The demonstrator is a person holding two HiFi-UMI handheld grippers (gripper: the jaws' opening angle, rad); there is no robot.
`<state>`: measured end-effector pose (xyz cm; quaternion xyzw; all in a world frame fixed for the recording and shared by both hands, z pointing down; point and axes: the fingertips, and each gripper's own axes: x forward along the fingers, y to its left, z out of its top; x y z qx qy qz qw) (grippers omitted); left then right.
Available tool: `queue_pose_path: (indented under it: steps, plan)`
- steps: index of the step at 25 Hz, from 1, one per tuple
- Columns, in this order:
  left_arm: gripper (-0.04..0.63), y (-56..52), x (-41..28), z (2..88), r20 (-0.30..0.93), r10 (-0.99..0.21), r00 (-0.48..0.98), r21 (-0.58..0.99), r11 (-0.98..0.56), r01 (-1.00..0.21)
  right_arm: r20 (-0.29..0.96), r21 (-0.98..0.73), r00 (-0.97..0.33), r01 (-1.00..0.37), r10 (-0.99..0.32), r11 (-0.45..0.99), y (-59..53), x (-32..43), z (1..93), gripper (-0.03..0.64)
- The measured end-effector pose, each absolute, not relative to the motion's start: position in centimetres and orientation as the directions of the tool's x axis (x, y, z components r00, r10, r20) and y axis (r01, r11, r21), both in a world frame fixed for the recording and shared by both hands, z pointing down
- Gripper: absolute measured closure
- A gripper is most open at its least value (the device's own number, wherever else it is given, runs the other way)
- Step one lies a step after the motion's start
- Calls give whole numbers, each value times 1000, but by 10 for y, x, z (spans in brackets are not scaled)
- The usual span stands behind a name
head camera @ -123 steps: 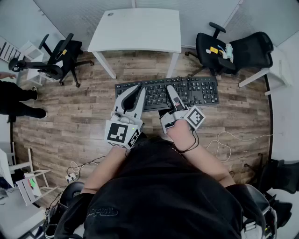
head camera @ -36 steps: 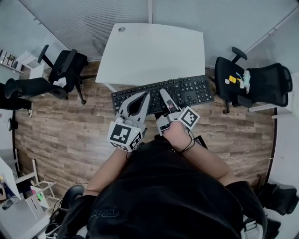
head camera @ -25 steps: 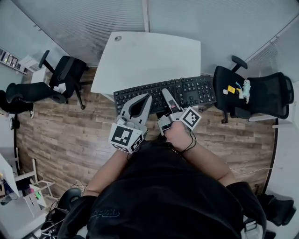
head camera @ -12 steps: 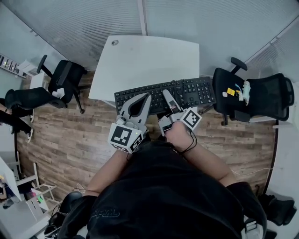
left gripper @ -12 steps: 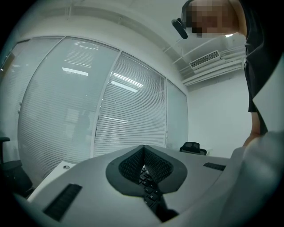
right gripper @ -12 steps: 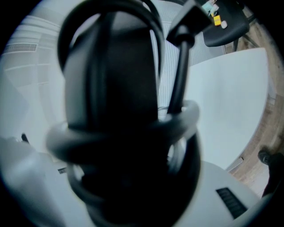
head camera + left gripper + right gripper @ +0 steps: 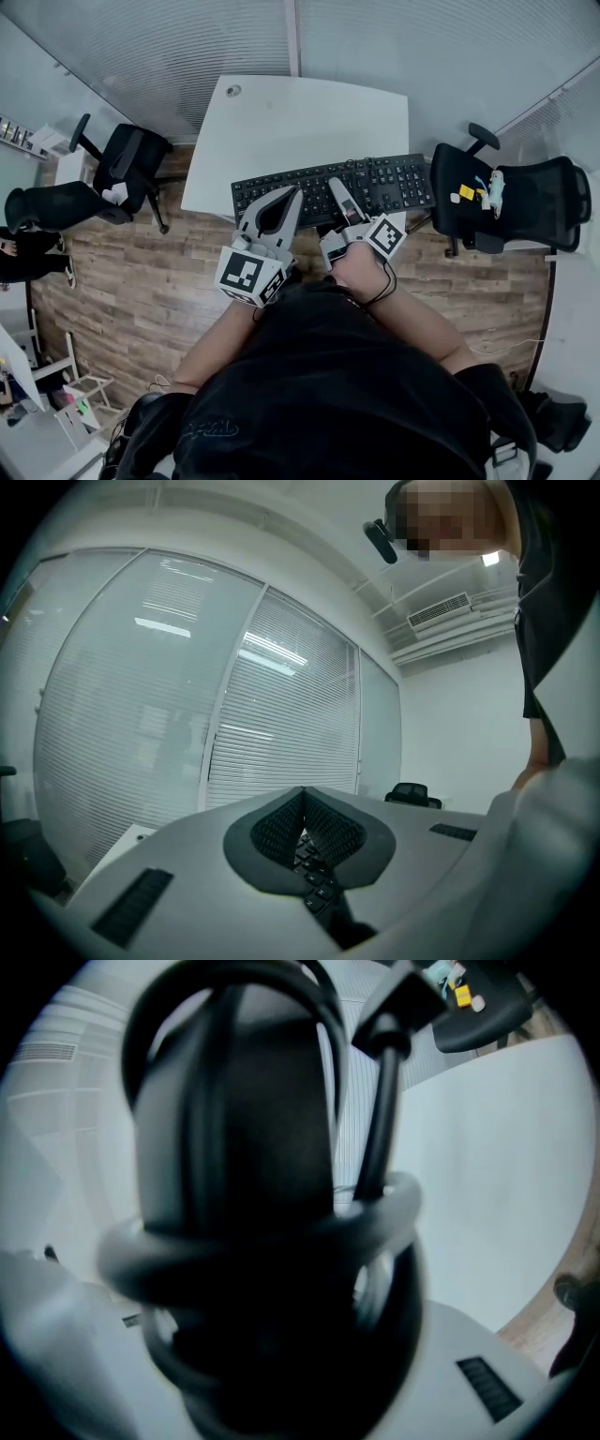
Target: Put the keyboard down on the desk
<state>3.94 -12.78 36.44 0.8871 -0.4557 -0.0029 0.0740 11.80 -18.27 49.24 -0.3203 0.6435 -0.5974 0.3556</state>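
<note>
White desk (image 7: 300,122), long black keyboard (image 7: 394,183)

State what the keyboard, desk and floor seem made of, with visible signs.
The keyboard looks like black matt plastic: moulded keys, no shine. The desk has a smooth white top without grain, perhaps laminate or painted board. The floor shows brown planks with grain and seams: wood or printed vinyl.
</note>
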Motion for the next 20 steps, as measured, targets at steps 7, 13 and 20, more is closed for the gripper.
queue_pose_path:
  steps: [7,13,20]
  plan:
    - [580,-176,-18,358,49,-795,605,127,-596,-793,-79,-996,-513,17,-855,82,-231,67,489,459]
    - [580,-211,-77,339,29,-765,644,109,-638,-763,-107,-993,-474,11,-874,116,-268,9,471,460]
    - [580,-226,-112,349,37,-732,680,139,-670,-729,-77,-996,-443,4,-893,84,-273,-24,482,459]
